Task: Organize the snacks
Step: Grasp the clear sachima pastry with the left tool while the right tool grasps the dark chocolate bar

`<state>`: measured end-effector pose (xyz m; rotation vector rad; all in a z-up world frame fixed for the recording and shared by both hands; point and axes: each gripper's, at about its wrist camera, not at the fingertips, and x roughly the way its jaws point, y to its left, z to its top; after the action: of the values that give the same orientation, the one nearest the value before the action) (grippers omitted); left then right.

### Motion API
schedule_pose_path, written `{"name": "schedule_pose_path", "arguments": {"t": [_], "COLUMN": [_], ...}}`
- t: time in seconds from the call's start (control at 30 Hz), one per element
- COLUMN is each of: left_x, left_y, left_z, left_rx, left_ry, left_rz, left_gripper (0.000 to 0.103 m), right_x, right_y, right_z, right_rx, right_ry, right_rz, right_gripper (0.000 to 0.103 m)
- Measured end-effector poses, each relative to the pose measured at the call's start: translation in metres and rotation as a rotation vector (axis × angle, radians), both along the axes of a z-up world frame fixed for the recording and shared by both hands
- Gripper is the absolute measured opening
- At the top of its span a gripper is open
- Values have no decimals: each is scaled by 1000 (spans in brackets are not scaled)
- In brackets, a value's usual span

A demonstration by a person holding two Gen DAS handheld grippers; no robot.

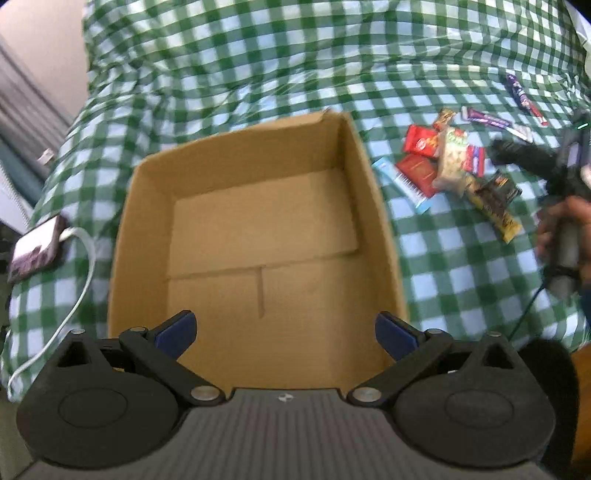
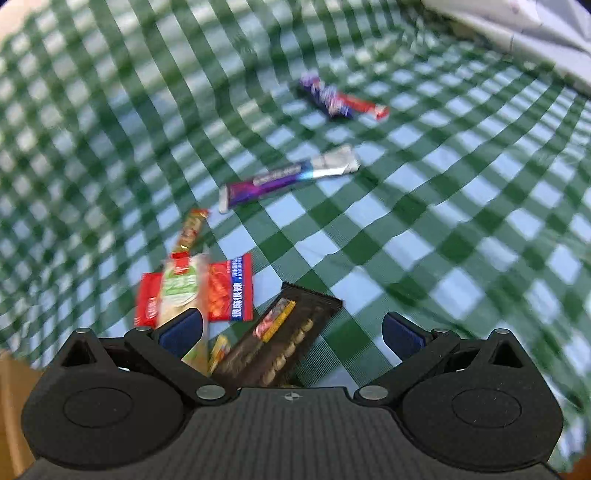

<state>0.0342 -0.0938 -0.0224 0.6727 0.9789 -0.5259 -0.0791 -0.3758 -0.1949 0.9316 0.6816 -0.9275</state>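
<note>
An open, empty cardboard box [image 1: 258,225] sits on the green checked cloth. My left gripper [image 1: 284,334] is open and empty over the box's near edge. A pile of snack packets [image 1: 452,166] lies to the right of the box. My right gripper [image 2: 293,332] is open and empty just above the pile, over a black biscuit packet [image 2: 284,339] and a pale green packet [image 2: 181,291]. A purple bar [image 2: 288,179] and a blue-red bar [image 2: 340,98] lie farther off. The right gripper also shows at the right edge of the left wrist view [image 1: 517,151].
A phone [image 1: 35,245] on a white cable [image 1: 74,280] lies on the cloth left of the box. The green checked cloth [image 2: 461,221] is rumpled behind the box. A white fabric edge [image 2: 517,33] lies at the far right.
</note>
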Motion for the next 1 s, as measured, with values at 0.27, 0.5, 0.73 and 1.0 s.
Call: {"name": "schedule_pose_path", "arguments": {"t": [0.27, 0.5, 0.73, 1.0], "left_x": [20, 29, 63, 69], "left_y": [-124, -246, -292, -298], "left_z": [-14, -91, -152, -170], "left_rx": [-104, -59, -39, -26], "left_ry": [87, 72, 201, 202], "left_rz": [-137, -231, -147, -118], "left_gripper": [103, 103, 103, 40], "right_x": [-23, -96, -113, -111], "right_y": [2, -7, -17, -18], "right_z": [-24, -19, -45, -48], "right_rx": [-26, -154, -129, -155], "right_ry": [-18, 75, 105, 109], "right_rz": [46, -62, -63, -46], "right_gripper": [39, 39, 41, 40]}}
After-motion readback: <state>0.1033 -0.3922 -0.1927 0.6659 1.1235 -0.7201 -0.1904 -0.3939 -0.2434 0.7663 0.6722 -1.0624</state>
